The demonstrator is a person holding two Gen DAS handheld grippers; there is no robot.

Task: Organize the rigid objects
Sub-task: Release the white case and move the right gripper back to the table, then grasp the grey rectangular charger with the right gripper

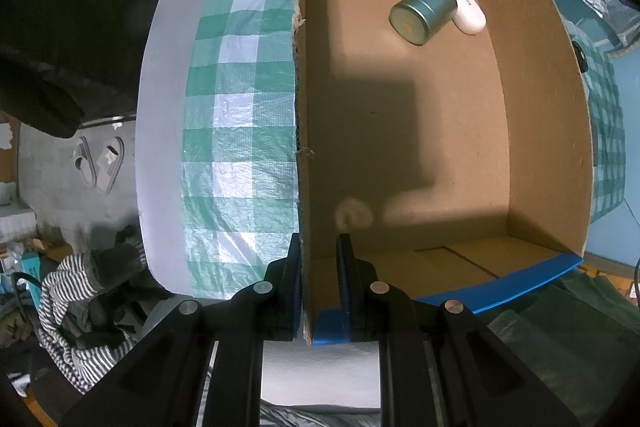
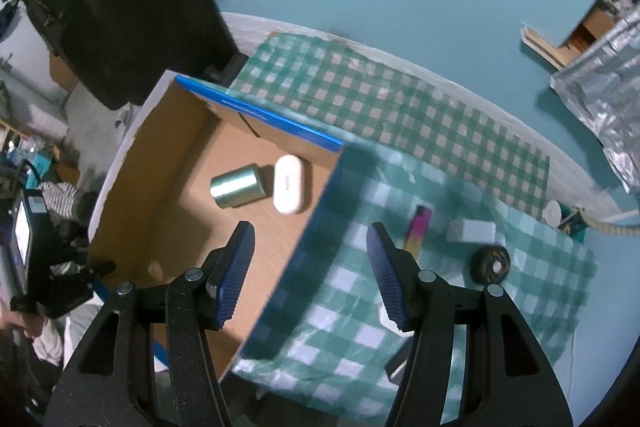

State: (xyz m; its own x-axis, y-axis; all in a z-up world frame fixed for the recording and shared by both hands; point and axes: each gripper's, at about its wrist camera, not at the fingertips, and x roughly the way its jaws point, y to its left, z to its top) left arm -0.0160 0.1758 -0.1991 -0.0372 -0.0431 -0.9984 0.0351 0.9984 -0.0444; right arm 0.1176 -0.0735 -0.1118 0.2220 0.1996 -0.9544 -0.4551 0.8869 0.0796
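Left wrist view: the left gripper pinches the brown cardboard box's wall, likely steadying it; the green metal tin and white oval case lie inside, while the right gripper hangs open, empty

Black tool, ribbed blue pads

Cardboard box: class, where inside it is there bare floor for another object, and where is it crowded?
The cardboard box floor is bare from the left gripper clamped wall across the middle. Crowded only at the far corner, where the green tin touches the white case.
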